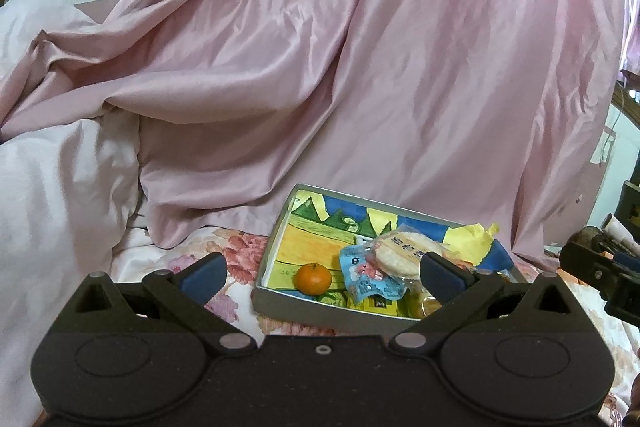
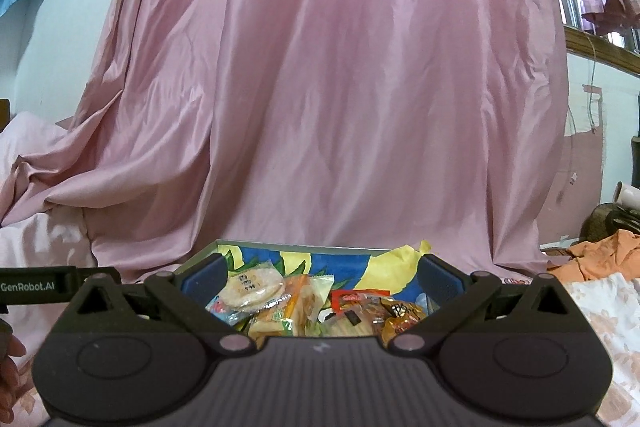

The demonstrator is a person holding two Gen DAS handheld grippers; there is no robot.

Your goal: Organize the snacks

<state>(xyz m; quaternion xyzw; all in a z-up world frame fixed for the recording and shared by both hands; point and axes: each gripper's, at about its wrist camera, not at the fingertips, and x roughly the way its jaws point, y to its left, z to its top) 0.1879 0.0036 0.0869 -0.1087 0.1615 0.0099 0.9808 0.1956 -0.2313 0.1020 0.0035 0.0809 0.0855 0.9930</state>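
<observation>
A shallow grey box (image 1: 316, 309) with a bright painted lining lies on the bed. Inside it sit a small orange (image 1: 312, 278), a blue packet (image 1: 370, 277) and a round rice cracker in clear wrap (image 1: 402, 253). My left gripper (image 1: 320, 273) is open just in front of the box, holding nothing. In the right wrist view the same box (image 2: 196, 257) holds the rice cracker (image 2: 252, 287) and several wrapped snacks (image 2: 360, 311). My right gripper (image 2: 320, 277) is open over the box's near side with nothing between its fingers.
Pink satin fabric (image 1: 320, 67) drapes behind the box. A white quilt (image 1: 60, 187) bulges on the left. The floral bedsheet (image 1: 224, 251) lies under the box. Orange cloth (image 2: 600, 259) sits at the right. The other gripper's body (image 1: 600, 275) shows at the right edge.
</observation>
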